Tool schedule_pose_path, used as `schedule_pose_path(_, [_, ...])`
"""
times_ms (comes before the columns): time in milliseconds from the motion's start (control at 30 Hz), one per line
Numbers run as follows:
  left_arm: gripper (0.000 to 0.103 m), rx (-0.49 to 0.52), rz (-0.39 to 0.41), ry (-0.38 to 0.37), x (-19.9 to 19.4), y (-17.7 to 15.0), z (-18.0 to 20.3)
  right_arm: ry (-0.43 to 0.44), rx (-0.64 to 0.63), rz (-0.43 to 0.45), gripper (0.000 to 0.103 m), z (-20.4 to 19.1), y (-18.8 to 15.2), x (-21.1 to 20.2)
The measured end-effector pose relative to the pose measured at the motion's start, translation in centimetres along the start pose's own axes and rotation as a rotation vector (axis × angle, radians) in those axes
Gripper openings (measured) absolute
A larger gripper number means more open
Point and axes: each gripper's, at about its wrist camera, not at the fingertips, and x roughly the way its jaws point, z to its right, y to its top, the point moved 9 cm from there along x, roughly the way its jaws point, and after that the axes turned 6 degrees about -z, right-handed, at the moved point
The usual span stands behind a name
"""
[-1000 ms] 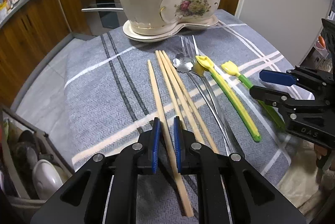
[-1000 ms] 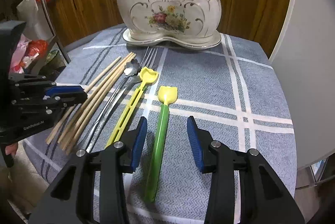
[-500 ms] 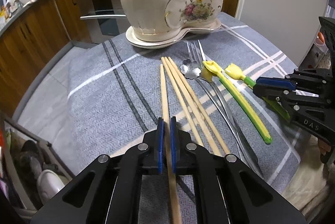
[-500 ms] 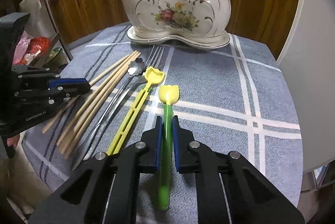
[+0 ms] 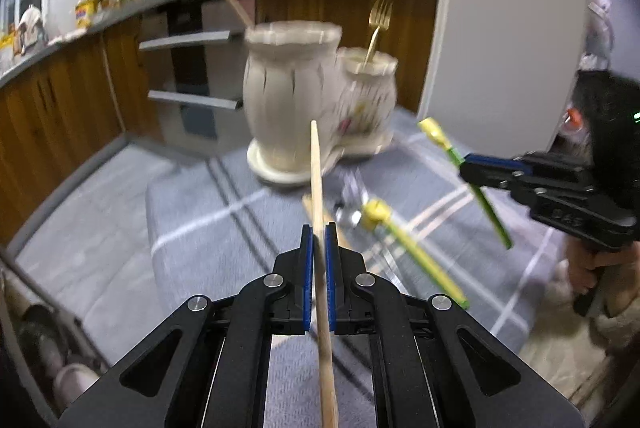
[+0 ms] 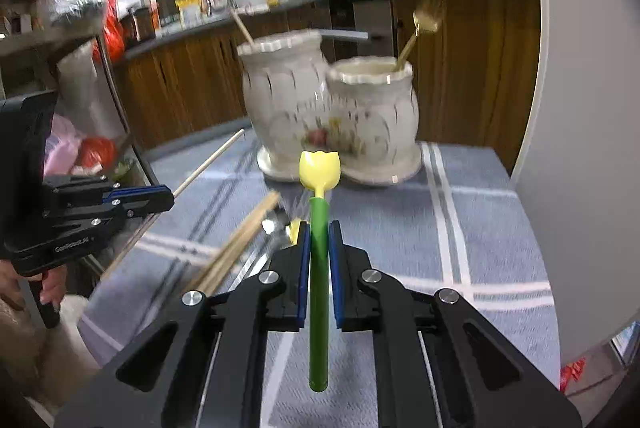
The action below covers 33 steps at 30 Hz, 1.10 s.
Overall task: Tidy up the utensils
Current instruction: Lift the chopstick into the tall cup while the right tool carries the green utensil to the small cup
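left gripper (image 5: 316,240): clamped on a wooden chopstick (image 5: 316,179), raised off the grey cloth (image 5: 224,240) | right gripper (image 6: 319,240): clamped on the green-handled spoon (image 6: 319,268), yellow tip aimed at the ceramic holder (image 6: 332,115) | on cloth: more chopsticks (image 6: 236,248), yellow spoon (image 5: 404,244) | holder: gold fork (image 5: 378,27) standing in smaller pot

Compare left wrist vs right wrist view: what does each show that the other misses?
Left wrist only: the yellow-green flat utensil lying full length on the grey plaid cloth.
Right wrist only: red bags on the shelf.
Both: left gripper shut on a wooden chopstick, right gripper shut on the green-handled yellow tulip spoon, cream floral ceramic holder.
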Motion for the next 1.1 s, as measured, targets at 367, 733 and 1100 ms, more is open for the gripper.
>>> schedule_pose_path(367, [0.006, -0.014, 0.226, -0.071, -2.2, 7.7, -0.2, 0.057, 0.064, 0.204, 0.009, 1.4, 8.4, -0.6])
schedule_pose_path(733, [0.006, -0.065, 0.421, -0.072, -0.3, 18.6, -1.8, 0.048, 0.135, 0.343, 0.009, 4.2, 16.1, 2.8])
schedule_pose_path(1100, [0.006, -0.056, 0.521, 0.097, 2.6, 22.4, -3.1, -0.045, 0.099, 0.390, 0.009, 5.4, 17.8, 5.8])
